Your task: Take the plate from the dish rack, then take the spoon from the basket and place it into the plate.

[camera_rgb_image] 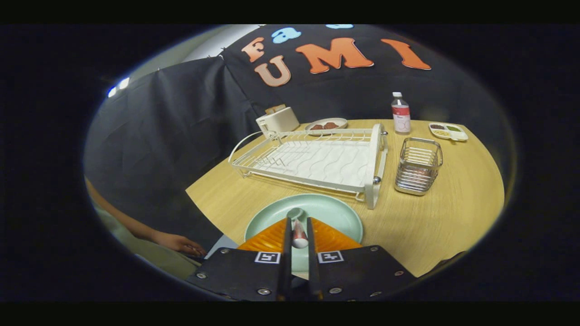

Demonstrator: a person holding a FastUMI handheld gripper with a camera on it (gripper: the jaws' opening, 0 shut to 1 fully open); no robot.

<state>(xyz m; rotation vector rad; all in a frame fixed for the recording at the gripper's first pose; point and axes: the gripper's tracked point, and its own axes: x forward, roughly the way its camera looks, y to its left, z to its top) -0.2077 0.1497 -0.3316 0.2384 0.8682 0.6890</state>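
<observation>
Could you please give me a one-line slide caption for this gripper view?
Claw shut on the spoon over the green plate, ahead of the empty dish rack and wire basket.

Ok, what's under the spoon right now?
The green plate lies beneath the spoon, which the gripper holds between its fingers. The fingers hide the plate's near part.

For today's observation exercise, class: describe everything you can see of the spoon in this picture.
The spoon is small, with a pale green rounded bowl and a handle that looks white with a reddish pattern; the material cannot be told for sure. It is held between the gripper's two fingers, which press on its handle from both sides, bowl end pointing forward. It sits over the pale green plate, which lies on the wooden table just in front of the white dish rack. Whether the bowl touches the plate cannot be told.
</observation>
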